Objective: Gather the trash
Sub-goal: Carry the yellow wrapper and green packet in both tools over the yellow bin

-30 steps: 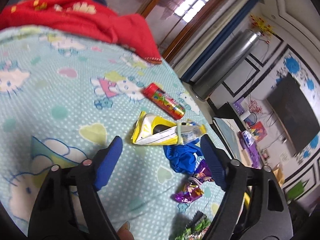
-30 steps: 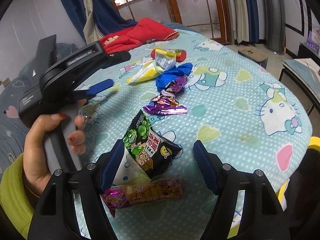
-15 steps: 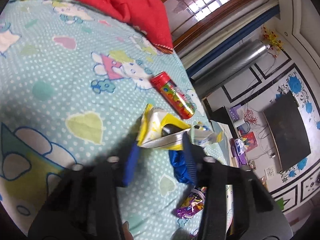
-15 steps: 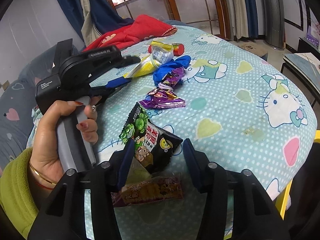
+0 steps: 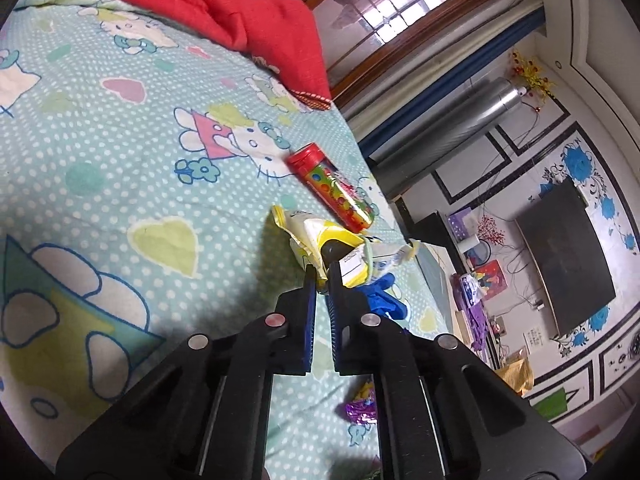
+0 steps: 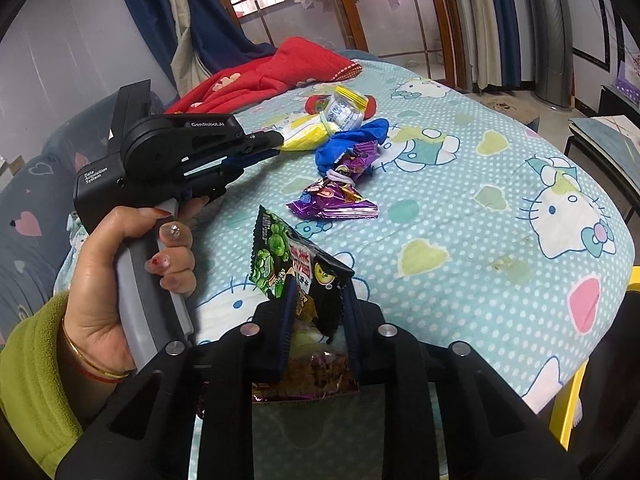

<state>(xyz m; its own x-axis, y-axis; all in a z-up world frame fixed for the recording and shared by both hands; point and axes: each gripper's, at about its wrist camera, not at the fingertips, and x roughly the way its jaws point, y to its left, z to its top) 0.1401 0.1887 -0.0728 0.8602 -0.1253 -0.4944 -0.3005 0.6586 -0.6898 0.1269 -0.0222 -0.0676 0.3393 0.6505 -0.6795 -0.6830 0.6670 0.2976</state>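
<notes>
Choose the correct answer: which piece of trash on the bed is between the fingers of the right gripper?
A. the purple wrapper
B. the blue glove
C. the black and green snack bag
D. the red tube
C: in the right wrist view the right gripper has its jaws closing around the black and green snack bag, while the red tube, the blue glove and the purple wrapper lie farther away on the bed.

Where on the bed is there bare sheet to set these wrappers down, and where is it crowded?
Free: the broad stretch of sheet right of the purple wrapper, out to the bed's edge, and the patch between the red blanket and the red tube. Crowded: the line from the yellow packet past the blue bag to the green-black packet.
</notes>
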